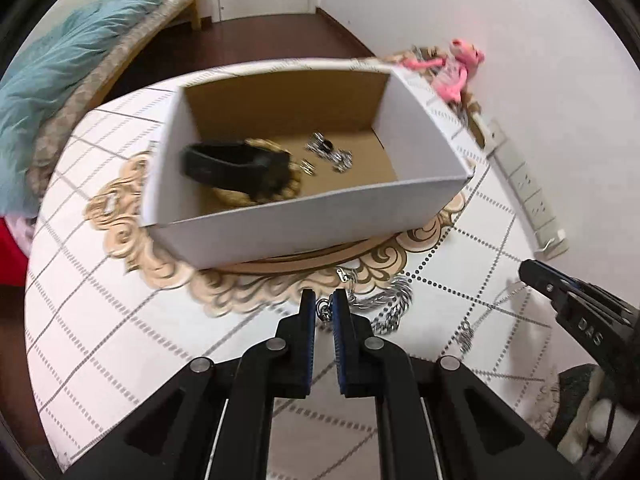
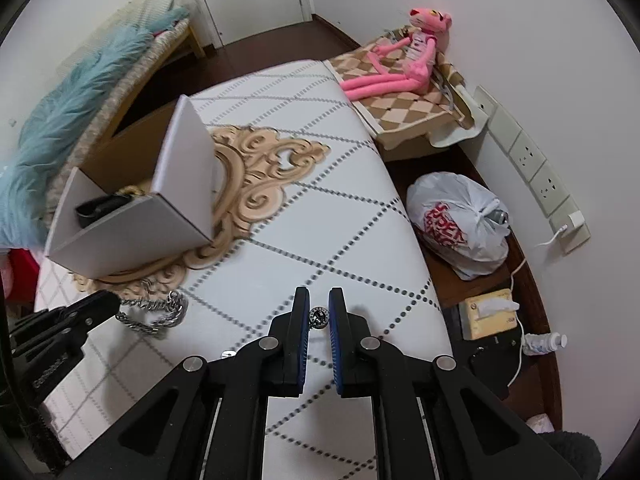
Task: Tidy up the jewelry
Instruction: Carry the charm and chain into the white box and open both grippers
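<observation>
A white cardboard box stands on the patterned table and holds a black band, a gold beaded piece and small silver pieces. The box also shows in the right wrist view. My left gripper has its jaws narrowly apart around one end of a silver chain, which lies on the table; the chain also shows in the right wrist view. My right gripper is narrowly apart around a small round silver charm on the table.
A pink plush toy sits on a checkered stool by the wall. A tied plastic bag, a tissue box and a small bottle lie on the floor right of the table. A bed with a blue blanket is at the left.
</observation>
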A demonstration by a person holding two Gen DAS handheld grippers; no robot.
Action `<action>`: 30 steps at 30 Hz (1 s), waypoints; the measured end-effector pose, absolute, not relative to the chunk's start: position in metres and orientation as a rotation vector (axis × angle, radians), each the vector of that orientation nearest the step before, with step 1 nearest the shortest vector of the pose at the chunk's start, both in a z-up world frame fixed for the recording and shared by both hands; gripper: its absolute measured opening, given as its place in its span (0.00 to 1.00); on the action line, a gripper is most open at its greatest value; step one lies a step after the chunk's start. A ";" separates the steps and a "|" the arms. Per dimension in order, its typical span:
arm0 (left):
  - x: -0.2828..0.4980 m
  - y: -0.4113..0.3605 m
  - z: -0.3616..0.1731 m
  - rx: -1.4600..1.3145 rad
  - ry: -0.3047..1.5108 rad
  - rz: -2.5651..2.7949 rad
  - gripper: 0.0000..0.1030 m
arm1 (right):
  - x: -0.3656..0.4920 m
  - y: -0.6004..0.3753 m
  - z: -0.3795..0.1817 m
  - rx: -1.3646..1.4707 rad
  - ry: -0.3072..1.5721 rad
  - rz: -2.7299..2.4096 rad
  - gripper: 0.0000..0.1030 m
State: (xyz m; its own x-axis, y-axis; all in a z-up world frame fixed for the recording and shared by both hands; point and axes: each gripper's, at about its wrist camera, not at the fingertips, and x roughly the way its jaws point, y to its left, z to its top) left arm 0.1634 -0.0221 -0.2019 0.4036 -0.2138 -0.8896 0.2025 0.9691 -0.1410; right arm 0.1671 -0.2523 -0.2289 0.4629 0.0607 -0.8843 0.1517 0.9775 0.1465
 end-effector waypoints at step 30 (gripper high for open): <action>0.239 0.007 -0.042 -0.126 0.935 -0.422 0.06 | 0.234 -0.194 -0.041 0.238 0.860 0.279 0.10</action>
